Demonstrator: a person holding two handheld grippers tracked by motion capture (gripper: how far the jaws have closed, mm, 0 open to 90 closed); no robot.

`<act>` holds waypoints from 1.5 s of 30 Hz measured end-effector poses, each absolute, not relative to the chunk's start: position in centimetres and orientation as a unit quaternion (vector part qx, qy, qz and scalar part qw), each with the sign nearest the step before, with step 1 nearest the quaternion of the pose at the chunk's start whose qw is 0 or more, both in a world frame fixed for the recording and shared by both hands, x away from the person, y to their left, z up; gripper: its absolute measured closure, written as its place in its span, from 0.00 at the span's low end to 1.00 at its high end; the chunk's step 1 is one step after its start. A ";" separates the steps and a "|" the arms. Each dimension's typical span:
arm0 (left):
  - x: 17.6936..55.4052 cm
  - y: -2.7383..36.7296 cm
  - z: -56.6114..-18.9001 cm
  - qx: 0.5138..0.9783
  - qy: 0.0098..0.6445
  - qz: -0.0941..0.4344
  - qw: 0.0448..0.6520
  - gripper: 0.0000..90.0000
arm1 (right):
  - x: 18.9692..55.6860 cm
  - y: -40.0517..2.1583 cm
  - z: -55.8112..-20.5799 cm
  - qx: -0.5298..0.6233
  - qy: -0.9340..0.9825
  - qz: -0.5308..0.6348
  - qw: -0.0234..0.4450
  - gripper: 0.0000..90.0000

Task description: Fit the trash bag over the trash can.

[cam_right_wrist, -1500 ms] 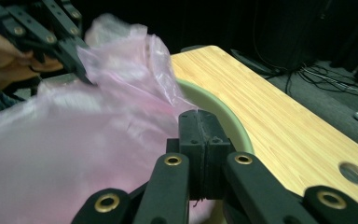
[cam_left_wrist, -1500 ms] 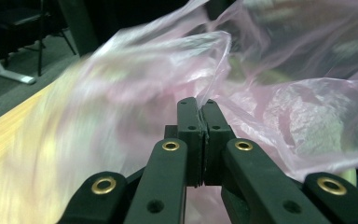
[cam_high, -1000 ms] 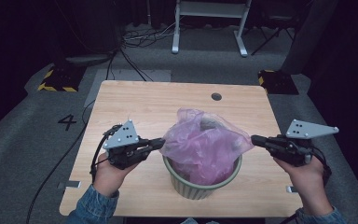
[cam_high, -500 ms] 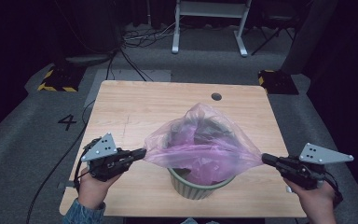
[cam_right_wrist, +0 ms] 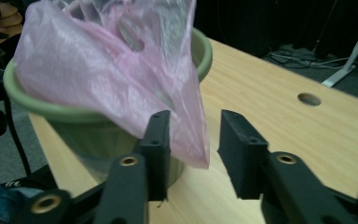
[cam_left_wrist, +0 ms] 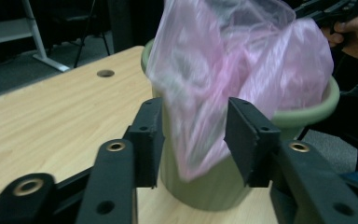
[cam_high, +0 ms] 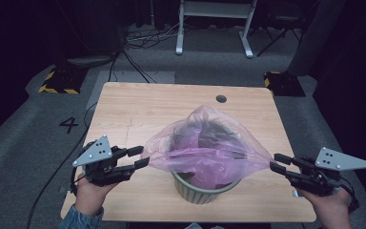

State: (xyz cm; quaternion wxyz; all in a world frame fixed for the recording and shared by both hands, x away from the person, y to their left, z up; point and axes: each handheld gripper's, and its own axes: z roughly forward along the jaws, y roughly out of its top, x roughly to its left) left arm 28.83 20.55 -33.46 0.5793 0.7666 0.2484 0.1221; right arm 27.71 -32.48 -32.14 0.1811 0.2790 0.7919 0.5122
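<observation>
A pale green bin stands near the table's front edge, and a pink plastic bag sits in it with its mouth drawn out wide to both sides. At the bag's left corner is my left gripper; its jaws have just been opening. In the left gripper view the bag hangs loose between the parted jaws of the left gripper. My right gripper is at the right corner, its jaws also just opening. In the right gripper view the bag's tip droops between the jaws of the right gripper, unpressed.
The wooden table has a round cable hole at the back. Behind it stand a white desk frame and cables on grey carpet. Yellow-black striped blocks lie on the floor on both sides.
Both grippers moved outward and toward the front edge, pulling the bag's mouth wide over the bin. Their jaws, shut on the bag's edges before, now stand apart.
</observation>
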 end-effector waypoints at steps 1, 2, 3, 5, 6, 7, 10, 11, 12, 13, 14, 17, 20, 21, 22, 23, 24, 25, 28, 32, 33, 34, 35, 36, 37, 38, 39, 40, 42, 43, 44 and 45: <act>29.0 20.4 -33.0 0.767 0.246 0.126 0.578 0.56 | 27.9 -32.3 -31.7 0.276 0.793 0.512 0.182 0.61; 29.2 20.2 -32.7 0.770 0.243 0.130 0.576 0.55 | 28.2 -32.1 -31.3 0.273 0.795 0.510 0.184 0.59; 29.4 19.9 -32.2 0.773 0.241 0.138 0.570 0.53 | 28.3 -32.0 -31.0 0.271 0.795 0.510 0.185 0.58; 30.0 19.5 -31.3 0.775 0.241 0.157 0.562 0.51 | 28.7 -31.5 -30.1 0.261 0.795 0.512 0.193 0.56; 30.4 19.3 -30.9 0.775 0.241 0.159 0.562 0.50 | 28.9 -31.2 -29.6 0.257 0.795 0.514 0.195 0.56; 31.0 19.1 -30.6 0.775 0.242 0.161 0.561 0.50 | 29.2 -31.0 -29.2 0.253 0.794 0.516 0.198 0.55; 32.5 18.3 -30.6 0.778 0.244 0.154 0.557 0.49 | 30.5 -30.1 -28.4 0.249 0.795 0.517 0.199 0.54; 33.1 17.9 -30.8 0.784 0.242 0.147 0.553 0.49 | 31.0 -29.8 -28.3 0.249 0.795 0.519 0.194 0.53; 33.6 17.5 -31.0 0.788 0.245 0.142 0.547 0.48 | 31.7 -29.4 -28.3 0.249 0.796 0.520 0.185 0.52; 33.9 17.3 -31.1 0.790 0.247 0.138 0.544 0.47 | 32.4 -29.0 -28.4 0.247 0.800 0.518 0.175 0.50; 34.4 17.2 -31.3 0.792 0.246 0.130 0.543 0.47 | 32.8 -28.7 -28.6 0.247 0.803 0.515 0.169 0.48; 35.3 16.7 -31.8 0.799 0.241 0.102 0.541 0.50 | 34.2 -27.4 -29.2 0.244 0.818 0.496 0.160 0.44; 35.8 16.2 -32.2 0.811 0.228 0.077 0.534 0.71 | 34.8 -26.5 -29.8 0.236 0.824 0.496 0.137 0.54; 35.9 16.0 -32.3 0.812 0.227 0.073 0.533 0.78 | 35.0 -26.3 -29.9 0.231 0.829 0.494 0.124 0.65; 36.0 15.9 -32.4 0.811 0.227 0.070 0.534 0.82 | 35.1 -26.0 -30.1 0.223 0.833 0.493 0.115 0.77; 36.1 15.9 -32.4 0.810 0.231 0.073 0.534 0.86 | 35.2 -25.9 -30.2 0.218 0.835 0.492 0.113 0.84; 36.3 15.9 -32.4 0.809 0.234 0.076 0.534 0.89 | 35.2 -25.8 -30.2 0.218 0.837 0.489 0.114 0.90; 36.4 15.9 -32.5 0.804 0.241 0.081 0.537 0.92 | 35.4 -25.7 -30.3 0.220 0.837 0.487 0.116 0.95; 37.0 16.1 -32.6 0.801 0.261 0.088 0.532 0.97 | 36.0 -26.0 -30.5 0.236 0.831 0.490 0.122 1.00; 37.8 16.1 -33.3 0.800 0.286 0.094 0.519 0.98 | 37.2 -26.5 -31.1 0.261 0.828 0.481 0.125 1.00; 38.0 16.1 -33.5 0.802 0.290 0.097 0.514 0.98 | 37.4 -26.5 -31.4 0.266 0.828 0.478 0.126 1.00; 38.1 16.1 -33.6 0.803 0.291 0.098 0.511 0.98 | 37.7 -26.6 -31.6 0.271 0.828 0.473 0.130 1.00; 38.3 16.1 -33.8 0.802 0.294 0.099 0.510 0.98 | 37.9 -26.6 -31.8 0.273 0.828 0.471 0.130 1.00; 38.4 16.2 -34.0 0.802 0.296 0.099 0.509 0.98 | 38.1 -26.7 -32.1 0.277 0.828 0.469 0.132 1.00; 38.5 16.3 -34.2 0.802 0.297 0.098 0.509 0.98 | 38.3 -26.7 -32.3 0.280 0.828 0.468 0.134 1.00; 38.6 16.4 -34.4 0.801 0.298 0.097 0.510 0.99 | 38.5 -26.8 -32.5 0.284 0.827 0.467 0.135 1.00; 38.7 16.5 -34.5 0.800 0.300 0.094 0.510 0.99 | 38.7 -26.9 -32.7 0.286 0.826 0.466 0.136 1.00; 38.9 16.6 -34.7 0.801 0.301 0.092 0.509 0.99 | 38.8 -26.9 -32.9 0.289 0.825 0.466 0.138 1.00; 39.2 16.8 -35.1 0.801 0.307 0.090 0.506 0.99 | 39.1 -27.1 -33.3 0.293 0.824 0.464 0.137 1.00; 39.3 16.8 -35.3 0.802 0.310 0.089 0.503 0.99 | 39.2 -27.1 -33.5 0.295 0.824 0.463 0.136 1.00; 39.4 16.9 -35.5 0.801 0.313 0.088 0.502 0.99 | 39.2 -27.1 -33.8 0.296 0.825 0.462 0.136 1.00; 39.5 17.0 -35.8 0.801 0.317 0.085 0.501 0.99 | 39.3 -27.1 -34.0 0.298 0.826 0.459 0.135 1.00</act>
